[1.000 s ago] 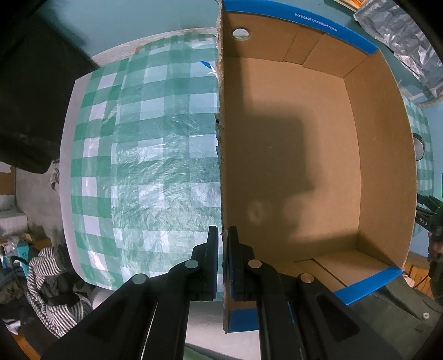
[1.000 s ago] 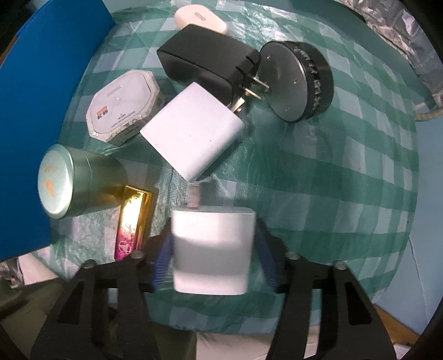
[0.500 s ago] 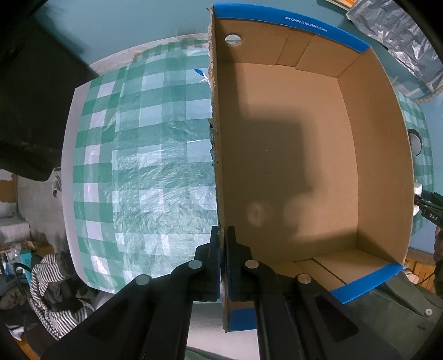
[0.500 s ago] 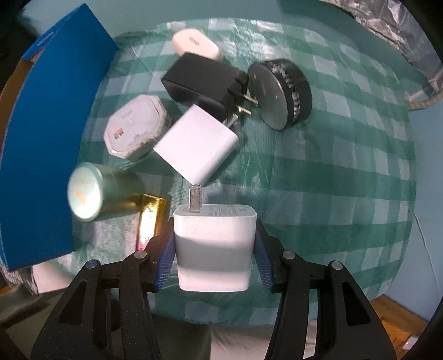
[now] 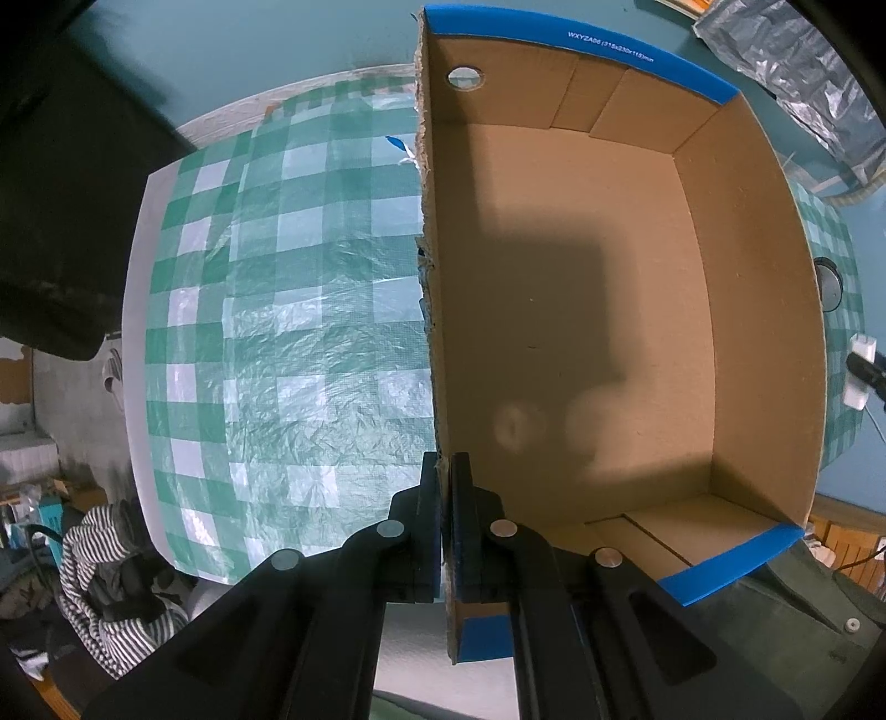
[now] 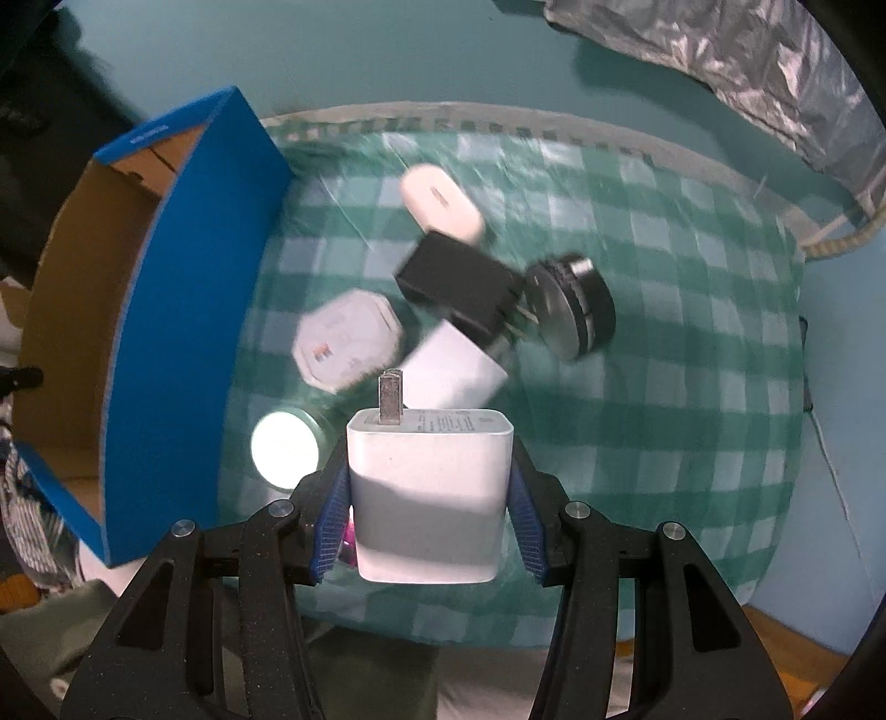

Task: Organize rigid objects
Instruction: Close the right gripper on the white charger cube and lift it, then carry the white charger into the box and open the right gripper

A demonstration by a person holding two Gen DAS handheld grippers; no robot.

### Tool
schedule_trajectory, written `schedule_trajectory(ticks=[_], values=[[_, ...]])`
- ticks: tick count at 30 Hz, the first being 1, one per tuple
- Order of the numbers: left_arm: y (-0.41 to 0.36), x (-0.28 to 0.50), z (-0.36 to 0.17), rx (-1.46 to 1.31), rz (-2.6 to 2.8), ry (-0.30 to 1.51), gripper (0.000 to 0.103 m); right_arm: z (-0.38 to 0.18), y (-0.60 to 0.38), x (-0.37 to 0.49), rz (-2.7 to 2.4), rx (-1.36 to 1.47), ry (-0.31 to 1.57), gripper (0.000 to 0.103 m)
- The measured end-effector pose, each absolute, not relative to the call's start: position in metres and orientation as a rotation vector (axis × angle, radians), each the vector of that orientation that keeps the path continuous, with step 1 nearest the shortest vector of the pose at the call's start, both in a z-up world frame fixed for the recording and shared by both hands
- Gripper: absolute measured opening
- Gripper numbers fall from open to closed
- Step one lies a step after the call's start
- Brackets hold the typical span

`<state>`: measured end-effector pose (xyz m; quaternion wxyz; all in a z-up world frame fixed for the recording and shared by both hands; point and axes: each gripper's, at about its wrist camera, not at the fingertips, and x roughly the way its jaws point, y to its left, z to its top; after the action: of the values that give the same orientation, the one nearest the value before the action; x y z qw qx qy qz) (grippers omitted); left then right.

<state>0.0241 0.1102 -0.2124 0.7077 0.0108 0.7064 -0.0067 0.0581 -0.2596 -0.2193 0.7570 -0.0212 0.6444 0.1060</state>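
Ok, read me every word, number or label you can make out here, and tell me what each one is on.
"WXYZA06 (315x230x115)mm": white print on the blue rim of the box.
Grey print on the plug face of the white charger held in the right gripper: too small to read.
White print on the box's blue rim in the right wrist view: blurred.
Red mark on the octagonal case: blurred.

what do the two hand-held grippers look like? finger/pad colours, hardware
Both are matte black plastic with cut-out slots in the finger arms and round silver pivot pins. The left hand-held gripper has flat dark fingers with blue inner faces. The right hand-held gripper carries ribbed blue pads. No cables, sleeves or markings are visible.
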Motion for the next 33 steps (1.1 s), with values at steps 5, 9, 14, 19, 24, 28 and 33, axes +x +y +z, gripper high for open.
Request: schedule_trajectory(ticks=[5, 9, 14, 19, 24, 28, 33], values=[[0.11, 0.024, -0.212, 0.024, -0.014, 1.569, 0.003, -0.188, -0.257, 0.048, 0.272, -0.068, 1.374, 0.051], [0.11, 0.024, -0.212, 0.024, -0.014, 1.569, 0.003, -0.173, -0.242, 0.057, 0.303, -0.096, 1.353, 0.051], [0.111, 0.025, -0.211, 0.029, -0.014, 1.567, 0.003, -0.16, -0.221, 0.069, 0.35, -0.124, 1.325, 0.051], [0.111, 0.025, -0.21, 0.026, -0.014, 1.567, 0.003, -0.154, -0.199, 0.078, 0.39, -0.156, 1.311, 0.051], [0.111, 0.023, -0.208, 0.024, -0.014, 1.568, 0.003, -0.151, -0.178, 0.085, 0.43, -0.187, 1.302, 0.051], [0.111, 0.022, -0.208, 0.023, -0.015, 1.568, 0.003, -0.151, -0.161, 0.091, 0.459, -0.21, 1.299, 0.051], [0.111, 0.019, -0.207, 0.021, -0.016, 1.567, 0.003, -0.153, -0.139, 0.097, 0.496, -0.237, 1.299, 0.051]])
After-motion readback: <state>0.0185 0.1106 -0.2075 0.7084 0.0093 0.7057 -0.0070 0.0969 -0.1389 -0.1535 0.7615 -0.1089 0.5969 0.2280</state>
